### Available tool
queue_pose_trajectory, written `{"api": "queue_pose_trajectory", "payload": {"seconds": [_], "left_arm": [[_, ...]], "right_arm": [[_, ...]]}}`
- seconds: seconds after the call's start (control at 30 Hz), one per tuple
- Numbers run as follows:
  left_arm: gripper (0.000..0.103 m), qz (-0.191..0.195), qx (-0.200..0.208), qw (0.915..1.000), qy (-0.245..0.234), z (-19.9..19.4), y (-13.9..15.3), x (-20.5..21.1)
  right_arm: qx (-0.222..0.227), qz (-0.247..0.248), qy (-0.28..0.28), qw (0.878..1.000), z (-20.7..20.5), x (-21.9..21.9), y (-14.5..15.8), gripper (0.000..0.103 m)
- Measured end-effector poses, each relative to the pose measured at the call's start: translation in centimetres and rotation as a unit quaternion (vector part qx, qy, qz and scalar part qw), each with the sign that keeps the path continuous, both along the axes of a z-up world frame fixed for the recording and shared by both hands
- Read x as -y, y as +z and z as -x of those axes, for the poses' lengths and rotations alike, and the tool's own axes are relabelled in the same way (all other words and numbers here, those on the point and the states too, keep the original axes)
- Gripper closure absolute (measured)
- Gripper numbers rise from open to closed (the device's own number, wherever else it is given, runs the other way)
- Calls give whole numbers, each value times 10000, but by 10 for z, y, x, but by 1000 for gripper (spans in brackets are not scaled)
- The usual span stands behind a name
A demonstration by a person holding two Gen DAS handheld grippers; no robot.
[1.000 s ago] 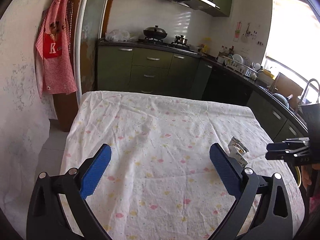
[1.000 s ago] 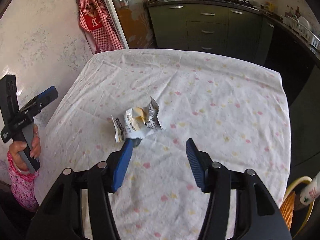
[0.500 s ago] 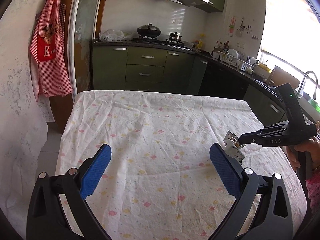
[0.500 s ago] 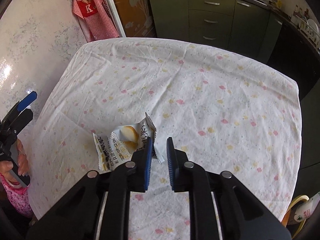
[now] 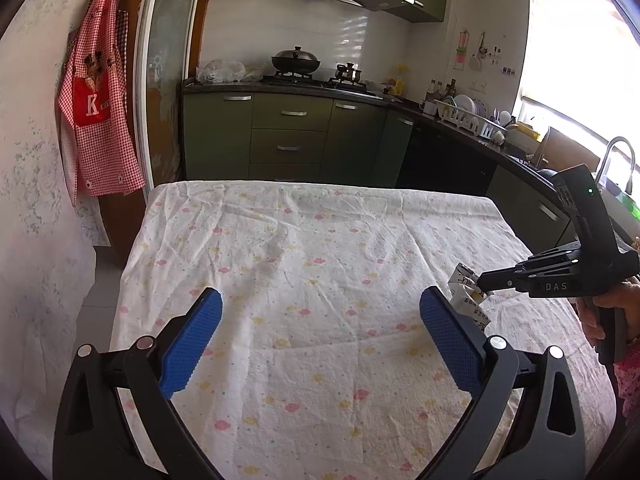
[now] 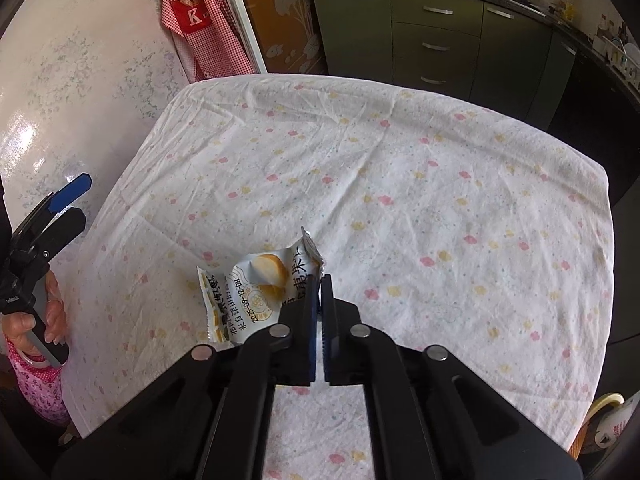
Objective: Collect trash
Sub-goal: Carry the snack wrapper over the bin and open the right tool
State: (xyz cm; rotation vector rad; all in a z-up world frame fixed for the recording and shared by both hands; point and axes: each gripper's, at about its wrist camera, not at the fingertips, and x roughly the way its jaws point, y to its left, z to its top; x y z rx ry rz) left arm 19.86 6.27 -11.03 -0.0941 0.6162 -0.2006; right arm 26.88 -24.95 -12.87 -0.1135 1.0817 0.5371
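The right gripper (image 6: 320, 280) is pinching the crinkled white printed snack wrapper (image 6: 256, 292) by one edge, lifting it clear of the flowered-cloth surface (image 6: 400, 184). The left gripper (image 5: 320, 320) is hanging spread wide, idling near the surface's near edge.

The right gripper (image 6: 320, 292) had its jaws pinched together on the right edge of a crumpled snack wrapper (image 6: 256, 292) (white, with printed text and a picture of a yellow pastry). The wrapper hung over the flower-patterned tablecloth (image 6: 400, 168). At the far left, the left gripper (image 6: 66, 206) stood open beside the table.
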Motion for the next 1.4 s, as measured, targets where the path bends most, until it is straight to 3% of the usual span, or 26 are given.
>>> {"api": "queue_pose_trajectory", "payload": {"seconds": [0.37, 0.63, 0.8, 1.07, 1.4], "left_arm": [[5, -39, 5, 10000, -13, 1, -1, 1], [5, -75, -18, 10000, 6, 0, -2, 2], [5, -97, -24, 10000, 1, 0, -3, 3], [5, -179, -81, 9998, -3, -2, -7, 4], [5, -236, -110, 9997, -37, -4, -9, 7]], "right_arm": [[373, -82, -445, 9983, 23, 36, 25, 102], [690, -185, -1144, 9909, 61, 101, 47, 102], [910, -106, -1919, 9771, 97, 166, 60, 102], [905, 245, -3335, 9381, 151, 277, 50, 102], [580, 551, -3988, 9136, 176, 326, 12, 102]]}}
